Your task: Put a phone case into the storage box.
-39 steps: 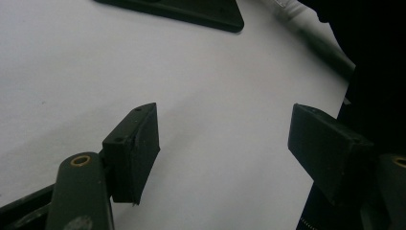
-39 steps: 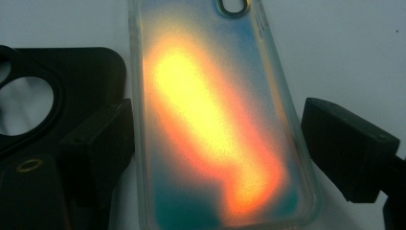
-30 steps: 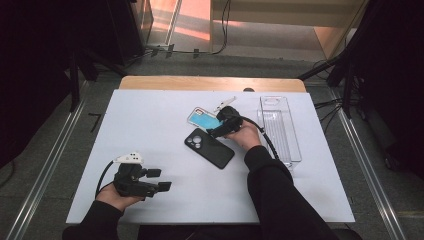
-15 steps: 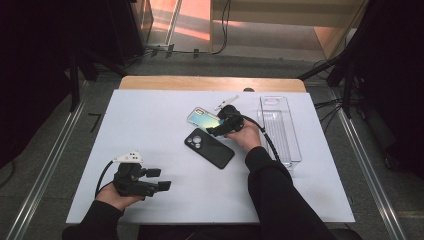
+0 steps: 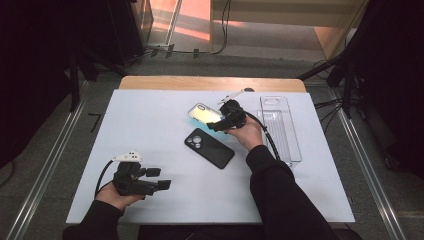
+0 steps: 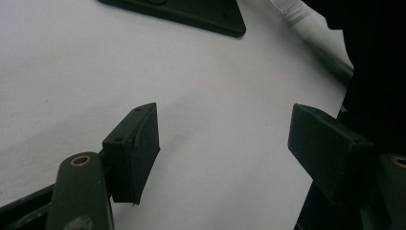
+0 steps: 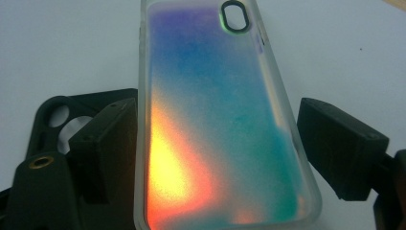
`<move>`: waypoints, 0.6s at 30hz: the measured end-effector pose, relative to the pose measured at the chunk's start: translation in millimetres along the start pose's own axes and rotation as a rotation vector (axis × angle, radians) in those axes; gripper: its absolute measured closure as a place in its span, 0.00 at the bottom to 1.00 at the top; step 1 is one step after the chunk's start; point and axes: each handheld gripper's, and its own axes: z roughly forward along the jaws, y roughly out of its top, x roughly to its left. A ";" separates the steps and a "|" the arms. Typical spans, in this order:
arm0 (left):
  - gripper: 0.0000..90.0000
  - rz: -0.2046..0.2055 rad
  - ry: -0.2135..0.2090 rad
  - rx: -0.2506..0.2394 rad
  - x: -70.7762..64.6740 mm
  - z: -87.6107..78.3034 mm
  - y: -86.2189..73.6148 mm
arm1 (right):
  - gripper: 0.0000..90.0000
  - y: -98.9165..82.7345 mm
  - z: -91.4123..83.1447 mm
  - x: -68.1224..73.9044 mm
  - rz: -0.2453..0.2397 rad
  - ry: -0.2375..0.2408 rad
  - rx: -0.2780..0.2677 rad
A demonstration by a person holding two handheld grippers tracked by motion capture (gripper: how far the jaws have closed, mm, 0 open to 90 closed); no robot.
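My right gripper (image 5: 216, 124) (image 7: 218, 143) is at the middle back of the white table top (image 5: 150, 130). Its jaws have just been closing, and they now grip the long edges of a translucent iridescent phone case (image 5: 204, 113) (image 7: 215, 120). The case is tilted up off the table and glows orange and teal. A black phone case (image 5: 209, 148) (image 7: 52, 120) lies flat just in front of it and shows as a dark corner (image 6: 191, 12) in the left gripper view. At the front left my left gripper (image 5: 161, 178) (image 6: 225, 143) rests on its side, open, with only bare table between its jaws.
A clear plastic tray (image 5: 280, 127) lies lengthwise to the right of the right hand, with the gripper's cable (image 5: 270, 142) running beside it. A wooden strip (image 5: 210, 83) borders the far side of the table. Dark stands and floor rails surround it.
The iridescent case has tipped up and shifted slightly left in the right gripper, its face turning from teal to a yellow glare. The left gripper has stayed put.
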 end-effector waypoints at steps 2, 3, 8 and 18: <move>0.29 0.000 0.009 0.002 -0.5 0.4 0.4 | 0.16 0.6 -2.3 0.9 0.001 0.003 -0.005; 0.29 0.002 0.009 0.001 -0.5 0.6 0.6 | 0.16 1.9 -7.2 3.2 0.012 0.013 -0.002; 0.29 -0.016 0.006 0.005 0.4 0.6 1.7 | 0.16 4.4 -20.8 10.6 0.025 0.032 -0.008; 0.29 -0.034 0.019 0.006 0.2 0.3 3.6 | 0.16 -0.3 -43.5 28.1 0.042 0.072 -0.024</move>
